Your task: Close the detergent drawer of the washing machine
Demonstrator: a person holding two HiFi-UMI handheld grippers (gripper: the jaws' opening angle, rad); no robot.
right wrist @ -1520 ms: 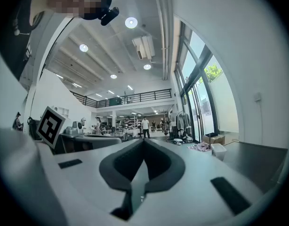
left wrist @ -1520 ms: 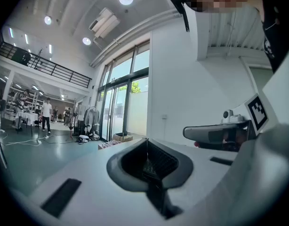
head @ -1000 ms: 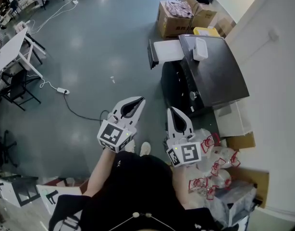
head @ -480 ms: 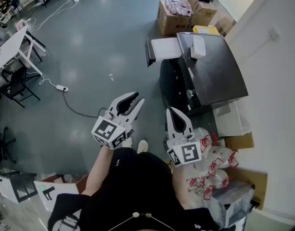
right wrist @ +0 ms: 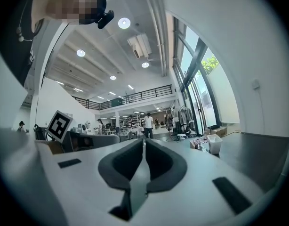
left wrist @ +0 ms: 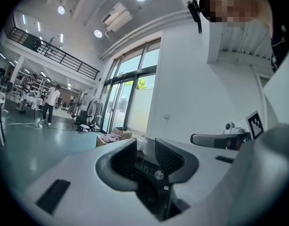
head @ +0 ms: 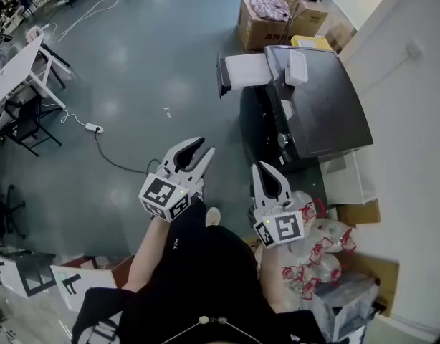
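Left gripper (head: 204, 146) is hanging out over the grey floor (head: 134, 70) with its jaws apart. They have just been opening, with nothing held. In the left gripper view (left wrist: 145, 147) only the distant control knob (left wrist: 158, 174) of the machine is showing through the gap.

Detergent drawer (head: 245, 69) is still sticking out, white, from the far upper corner of the washing machine (head: 327, 110). It is well apart from both grippers and plainly not pushed in.

Right gripper (head: 257, 165) is hovering near the machine's near front corner. Its jaws are almost together and have just been cracking open. The right gripper view (right wrist: 143, 145) is showing only a thin slit, so the gap is probably tiny, and nothing is in it.

A white container (head: 297, 67) is sitting on the dark lid, and red-and-white bags (head: 324, 246) are lying at the right.

Compared with a second ago, neither gripper is getting noticeably closer to the drawer. The loosening jaws look like setting up for the reach. The closing step is not yet begun, and a long move forward is still needed.
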